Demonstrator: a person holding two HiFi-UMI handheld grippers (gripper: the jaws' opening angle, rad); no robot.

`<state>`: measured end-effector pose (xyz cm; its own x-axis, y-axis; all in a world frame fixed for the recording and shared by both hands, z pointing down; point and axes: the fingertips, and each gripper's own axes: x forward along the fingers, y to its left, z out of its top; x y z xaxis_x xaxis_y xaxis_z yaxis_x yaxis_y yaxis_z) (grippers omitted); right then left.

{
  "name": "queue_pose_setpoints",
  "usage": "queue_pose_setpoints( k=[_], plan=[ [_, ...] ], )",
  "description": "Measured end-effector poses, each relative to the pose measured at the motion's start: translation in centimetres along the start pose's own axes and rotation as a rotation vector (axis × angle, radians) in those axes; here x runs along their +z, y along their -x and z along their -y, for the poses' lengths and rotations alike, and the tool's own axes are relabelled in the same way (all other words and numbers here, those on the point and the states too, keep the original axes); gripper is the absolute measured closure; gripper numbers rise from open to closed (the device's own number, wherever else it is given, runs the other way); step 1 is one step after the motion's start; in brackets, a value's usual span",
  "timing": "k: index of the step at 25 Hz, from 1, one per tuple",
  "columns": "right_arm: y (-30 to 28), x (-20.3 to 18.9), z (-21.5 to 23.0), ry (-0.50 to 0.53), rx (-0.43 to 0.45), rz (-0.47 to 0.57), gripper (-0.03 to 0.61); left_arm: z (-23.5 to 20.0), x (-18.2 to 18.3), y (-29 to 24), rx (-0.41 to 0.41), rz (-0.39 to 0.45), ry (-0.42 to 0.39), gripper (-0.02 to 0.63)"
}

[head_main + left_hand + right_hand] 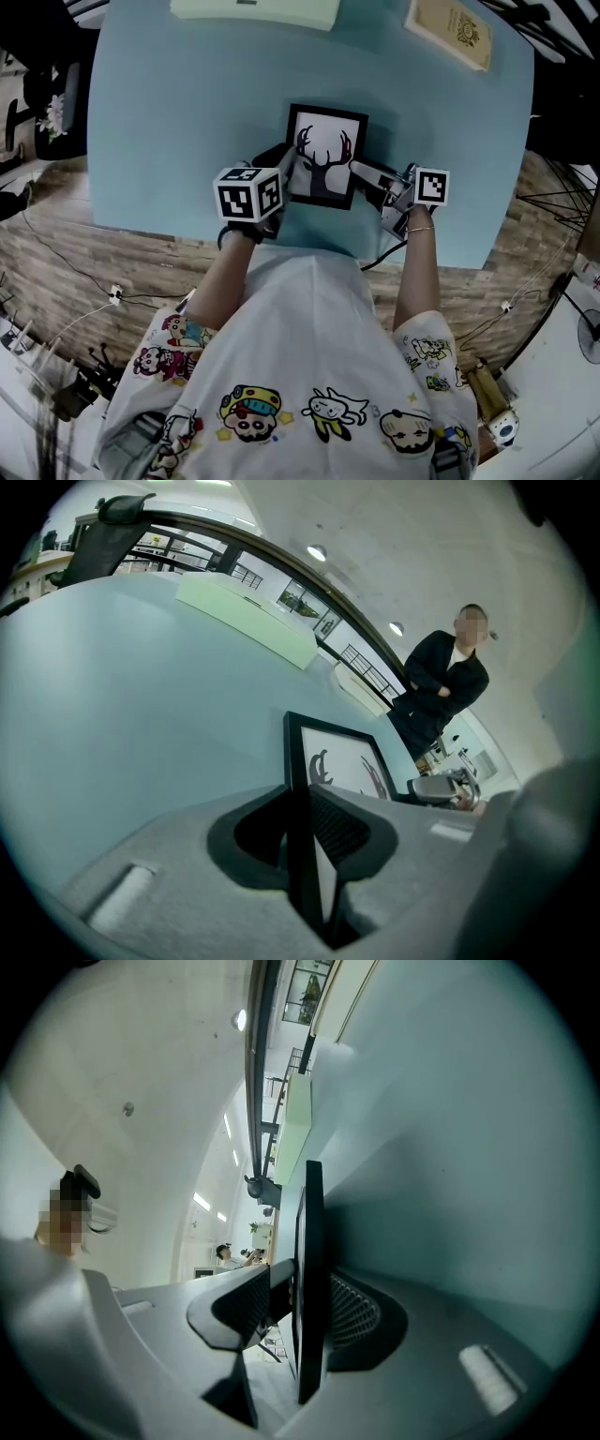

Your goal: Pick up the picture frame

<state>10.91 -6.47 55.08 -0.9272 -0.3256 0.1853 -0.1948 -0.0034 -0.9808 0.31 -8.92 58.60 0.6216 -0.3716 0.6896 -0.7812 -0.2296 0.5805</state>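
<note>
A black picture frame (323, 155) with a deer-antler print is over the near part of the light blue table (169, 112). My left gripper (287, 180) is shut on its left edge. In the left gripper view the frame (339, 759) stands edge-on between the pads of the left gripper (306, 825), which press on it. My right gripper (367, 180) is at the frame's right edge. In the right gripper view the frame (312, 1241) runs edge-on between the jaws of the right gripper (306, 1305); one pad lies behind it, and a narrow gap shows at the other.
A tan book (450, 33) lies at the table's far right corner and a pale green flat box (258, 9) at its far edge. A person in black (441, 682) stands beyond the table. Cables run over the floor on both sides.
</note>
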Motion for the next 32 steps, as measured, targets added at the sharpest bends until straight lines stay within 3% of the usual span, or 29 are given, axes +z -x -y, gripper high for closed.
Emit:
queue_pose_setpoints(
  k=[5, 18, 26, 32],
  plan=[
    [-0.3, 0.7, -0.3, 0.012, 0.018, 0.033, 0.387, 0.0, 0.0, 0.1, -0.019, -0.005, 0.011, 0.549],
    [-3.5, -0.4, -0.8, 0.007, 0.030, -0.042, 0.417, 0.0, 0.0, 0.1, -0.030, -0.014, 0.019, 0.548],
    [-3.6, -0.2, 0.3, 0.007, -0.039, -0.018, 0.546, 0.0, 0.0, 0.0, -0.031, -0.016, 0.019, 0.548],
    [-3.6, -0.2, 0.4, 0.005, -0.041, -0.005, 0.551, 0.0, 0.0, 0.0, -0.028, -0.013, 0.017, 0.546]
  ],
)
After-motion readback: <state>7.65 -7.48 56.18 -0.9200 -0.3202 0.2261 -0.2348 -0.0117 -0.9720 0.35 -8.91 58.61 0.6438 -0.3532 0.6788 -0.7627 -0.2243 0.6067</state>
